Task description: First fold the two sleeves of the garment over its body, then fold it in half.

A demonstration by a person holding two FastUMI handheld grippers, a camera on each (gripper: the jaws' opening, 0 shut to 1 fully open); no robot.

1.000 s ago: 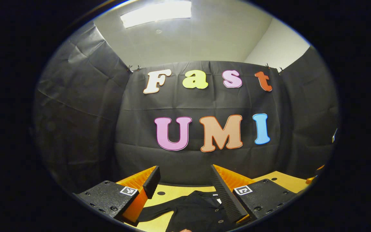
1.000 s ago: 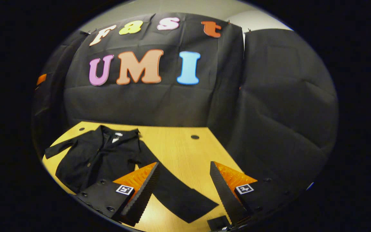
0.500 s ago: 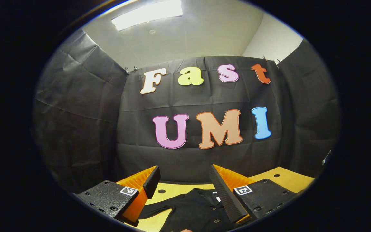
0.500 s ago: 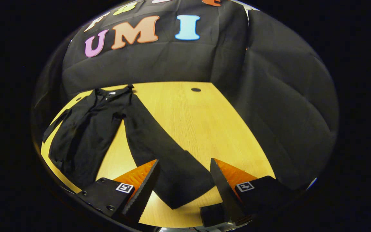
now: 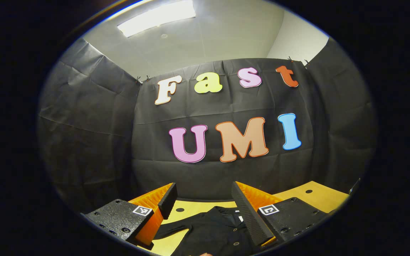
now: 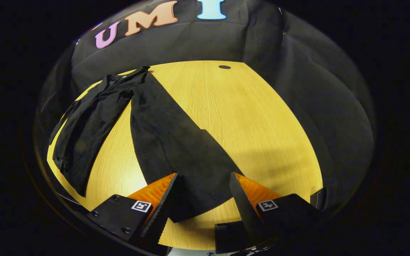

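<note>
Barely begun, by the look of it. Ahead of the right gripper [image 6: 200, 199]: wooden table [image 6: 255, 117], wide and bare on its right half. Left of and beyond that gripper's fingers: black garment [image 6: 94, 113], lying flat, body bunched somewhat toward the far left, collar pointing away toward the booth wall. Reaching back from the shoulder to just between the right gripper's spread fingers: one long sleeve [image 6: 180, 149], stretched out flat, away from the body, not yet folded over. Cuff end directly under the gap, neither finger pressing on it; whether touching the cloth, hard to say. Right jaws wide apart, nothing held.

Below the left gripper [image 5: 205, 209], between and just past its fingers: the garment's upper front with collar and a few buttons. Left jaws likewise parted, empty, held above the cloth.

Judging from this: neither sleeve folded, halving fold still to come. Likely next: closing on the cuff.
</note>
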